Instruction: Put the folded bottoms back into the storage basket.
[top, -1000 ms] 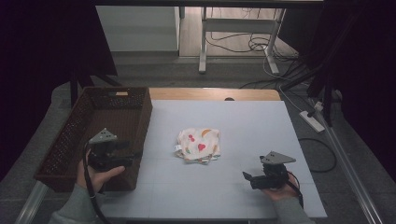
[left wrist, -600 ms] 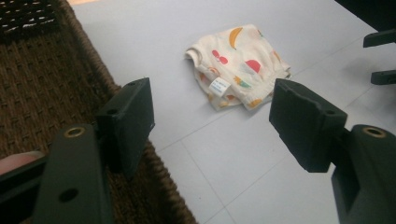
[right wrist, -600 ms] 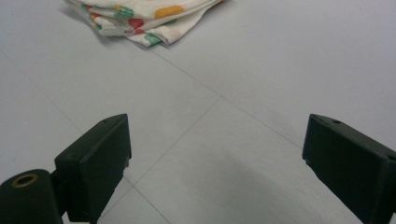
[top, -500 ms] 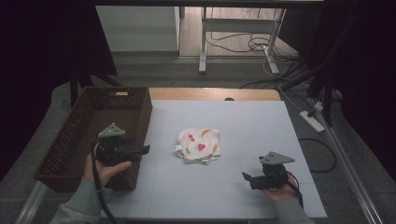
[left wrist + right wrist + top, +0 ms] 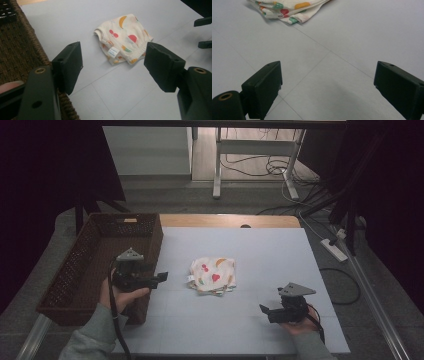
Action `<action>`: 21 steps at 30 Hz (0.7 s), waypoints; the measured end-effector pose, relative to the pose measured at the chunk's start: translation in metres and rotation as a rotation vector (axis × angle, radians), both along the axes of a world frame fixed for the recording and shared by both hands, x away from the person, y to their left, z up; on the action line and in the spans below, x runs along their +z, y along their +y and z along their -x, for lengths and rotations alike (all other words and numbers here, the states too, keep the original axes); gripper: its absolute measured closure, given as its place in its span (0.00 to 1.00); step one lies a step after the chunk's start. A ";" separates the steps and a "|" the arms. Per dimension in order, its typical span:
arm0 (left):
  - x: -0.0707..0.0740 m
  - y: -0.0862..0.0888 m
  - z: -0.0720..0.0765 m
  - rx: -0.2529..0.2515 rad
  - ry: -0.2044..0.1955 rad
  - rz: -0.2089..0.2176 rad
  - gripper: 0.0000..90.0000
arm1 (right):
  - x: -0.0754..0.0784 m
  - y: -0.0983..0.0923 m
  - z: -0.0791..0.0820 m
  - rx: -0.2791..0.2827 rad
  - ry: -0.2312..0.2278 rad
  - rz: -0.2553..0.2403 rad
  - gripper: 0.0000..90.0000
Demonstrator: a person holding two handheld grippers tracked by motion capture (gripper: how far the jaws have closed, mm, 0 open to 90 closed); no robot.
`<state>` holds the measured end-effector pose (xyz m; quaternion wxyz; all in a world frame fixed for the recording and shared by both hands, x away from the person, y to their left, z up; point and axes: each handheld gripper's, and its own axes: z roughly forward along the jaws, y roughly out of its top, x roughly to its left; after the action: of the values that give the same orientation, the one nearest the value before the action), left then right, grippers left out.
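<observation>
Cream folded cloth (image 5: 213,275), printed with fruit, lies mid-table on the pale blue table (image 5: 260,250), apart from both grippers. Since a second ago the left gripper (image 5: 161,277) has moved from over the wicker basket (image 5: 100,250) toward the cloth; jaws wide, empty. Right gripper (image 5: 263,309): unmoved, jaws spread, empty. Cloth's long axis runs roughly left-right; the left gripper view shows its label (image 5: 114,52) facing that gripper.

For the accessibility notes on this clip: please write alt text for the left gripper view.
The left gripper points with open jaws at a folded fruit-print cloth lying apart from it on a pale blue table. A brown wicker basket runs along the left edge.
</observation>
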<state>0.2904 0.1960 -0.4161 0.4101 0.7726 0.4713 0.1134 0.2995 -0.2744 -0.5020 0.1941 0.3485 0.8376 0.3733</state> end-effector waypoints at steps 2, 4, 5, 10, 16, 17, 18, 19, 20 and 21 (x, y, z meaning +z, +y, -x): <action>0.000 -0.003 -0.002 -0.004 -0.001 -0.001 0.34 | 0.000 0.000 0.000 -0.001 0.001 0.000 0.10; 0.001 -0.005 -0.003 -0.009 -0.001 -0.004 0.34 | 0.000 0.000 0.000 -0.001 0.000 -0.001 0.10; 0.001 -0.007 -0.004 -0.010 -0.002 -0.005 0.34 | 0.000 0.000 0.000 -0.001 0.000 -0.001 0.10; 0.002 -0.012 -0.008 -0.016 0.004 -0.008 0.34 | -0.001 0.000 0.000 0.002 0.006 -0.002 0.10; 0.002 -0.016 -0.014 -0.019 0.007 -0.008 0.34 | -0.001 -0.001 -0.001 0.001 0.009 -0.006 0.10; 0.002 -0.017 -0.015 -0.020 0.008 -0.009 0.34 | -0.001 -0.001 -0.001 0.001 0.009 -0.006 0.10; 0.002 -0.018 -0.016 -0.020 0.008 -0.009 0.34 | -0.001 -0.001 0.000 0.002 0.008 -0.006 0.10; 0.002 -0.018 -0.016 -0.022 0.008 -0.011 0.35 | -0.001 -0.001 0.000 0.002 0.008 -0.006 0.10; 0.002 -0.019 -0.017 -0.023 0.007 -0.011 0.34 | -0.001 -0.001 -0.001 0.002 0.009 -0.007 0.10; 0.002 -0.019 -0.017 -0.023 0.007 -0.011 0.35 | -0.001 -0.001 -0.001 0.001 0.010 -0.008 0.10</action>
<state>0.3077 0.1766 -0.4142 0.4054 0.7805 0.4634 0.1085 0.3002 -0.2753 -0.5029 0.1884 0.3509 0.8372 0.3748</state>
